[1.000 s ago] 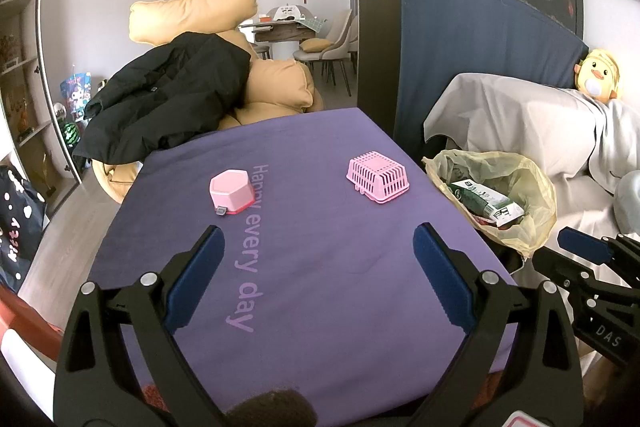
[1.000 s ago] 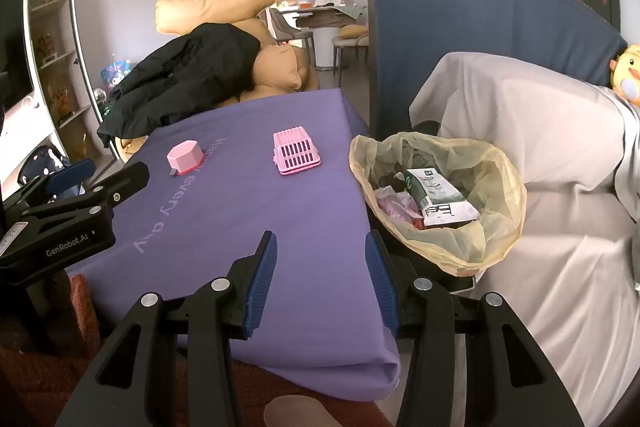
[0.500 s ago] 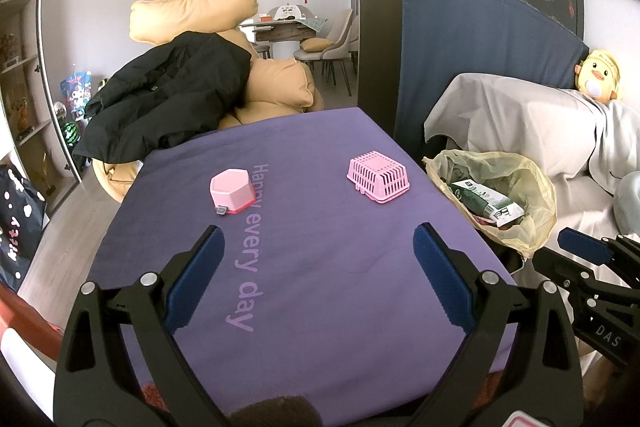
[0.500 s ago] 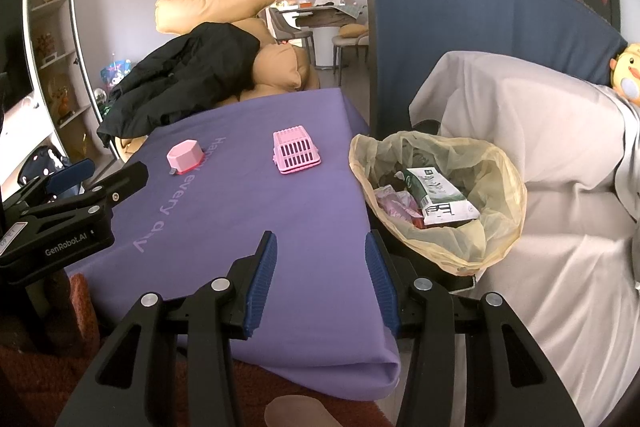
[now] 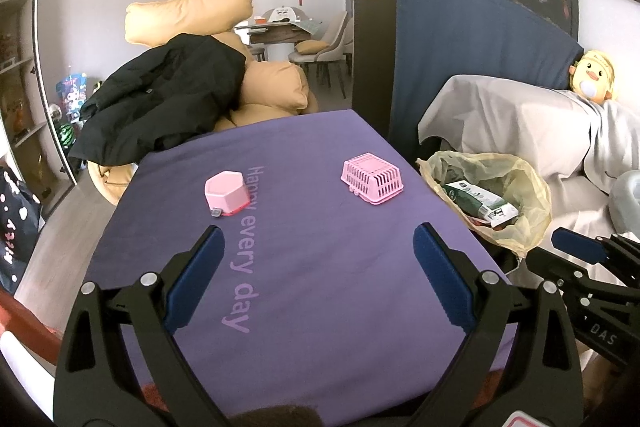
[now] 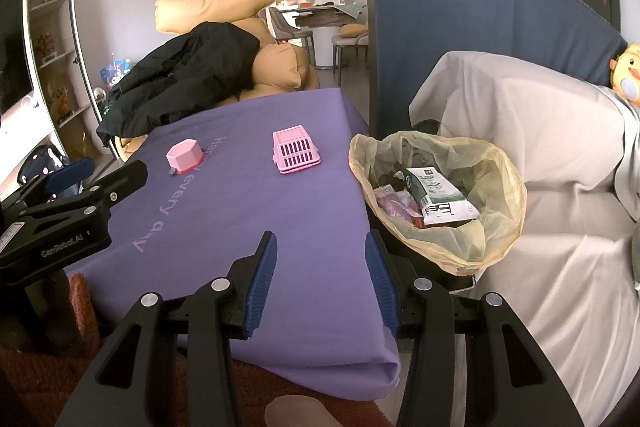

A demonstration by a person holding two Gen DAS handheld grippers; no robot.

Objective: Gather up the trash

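Purple-clothed table [image 5: 320, 267]: a pink hexagonal box [image 5: 226, 193] at far left, a pink slotted basket [image 5: 372, 178] at far right. Trash bag [image 6: 500, 187], just right of the table, holds a green-white carton [image 6: 438, 197]. Left tool [image 5: 316, 281]: wide apart, empty. Right tool [image 6: 320, 273]: partly apart, empty. Black coat [image 5: 160, 107] lies on tan cushions beyond.

Left tool [image 5: 318, 279] gapes wide over the desk's near edge; right tool [image 6: 320, 275], half-spread, hovers empty at its near right corner.

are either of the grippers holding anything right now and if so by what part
Nothing is held. The left gripper and the right gripper are both open and empty above the purple cloth.
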